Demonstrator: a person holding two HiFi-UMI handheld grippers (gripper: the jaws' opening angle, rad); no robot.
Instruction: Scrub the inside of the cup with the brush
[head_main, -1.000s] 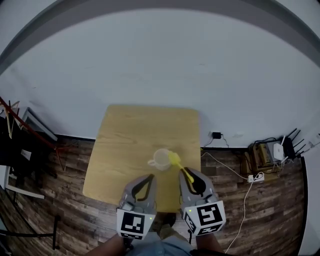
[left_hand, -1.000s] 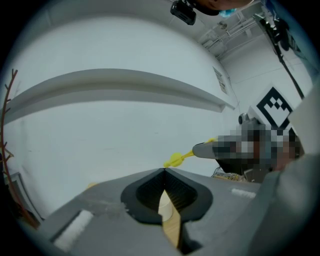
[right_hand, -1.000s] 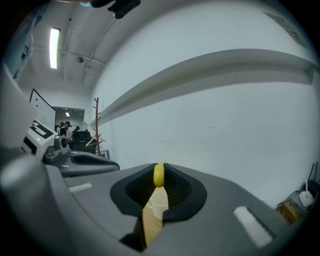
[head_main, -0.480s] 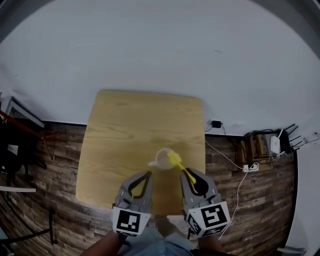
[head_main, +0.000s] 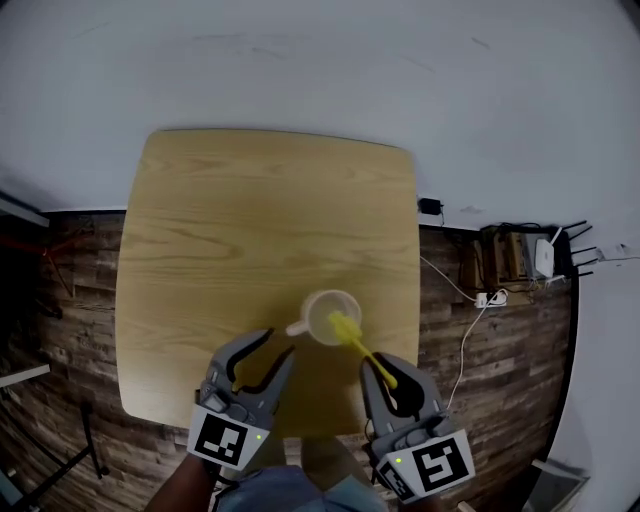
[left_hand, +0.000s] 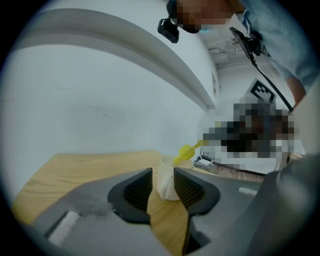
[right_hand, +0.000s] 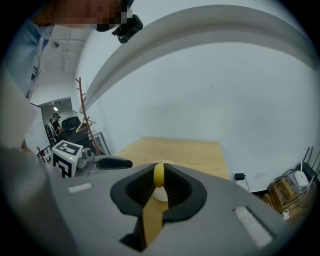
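Though near table (head_main: 200, 250) edge, cup (head_main: 316, 312) unhemmed

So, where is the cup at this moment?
In the head view the cup stands on the near half of the wooden table, just ahead of the left tongs and right tongs, the yellow brush over its rim.

Sparse office-like room: wooden table (head_main: 250, 220), plank floor (head_main: 70, 300), white wall (head_main: 320, 70), router (head_main: 546, 255), cables (head_main: 464, 352), coat stand (right_hand: 84, 117).

Yellow brush (head_main: 357, 345) over upright white cup (head_main: 317, 309)
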